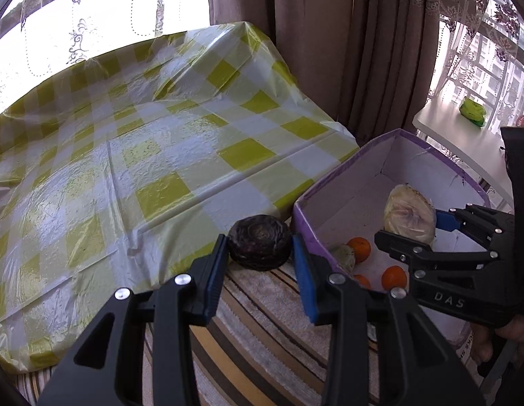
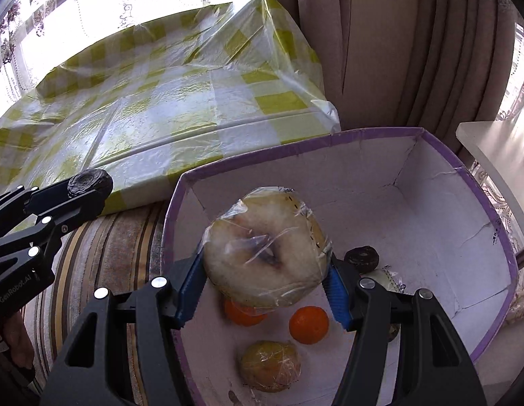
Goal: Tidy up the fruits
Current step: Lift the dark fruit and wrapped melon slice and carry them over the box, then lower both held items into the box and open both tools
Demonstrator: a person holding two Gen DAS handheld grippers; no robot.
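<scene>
Two grippers loaded: left gripper (image 1: 260, 253) clamps a dark wrinkled fruit (image 1: 259, 242) beside the purple-rimmed box (image 2: 431, 135), right gripper (image 2: 265, 280) clamps a plastic-wrapped pale fruit (image 2: 265, 247) above oranges (image 2: 308, 324) inside.

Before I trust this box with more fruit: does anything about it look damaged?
Yes. The purple-edged box has cracks running across its white inner wall on the right side, and its rim bows unevenly. The wrapped fruit in the right gripper looks intact.
</scene>
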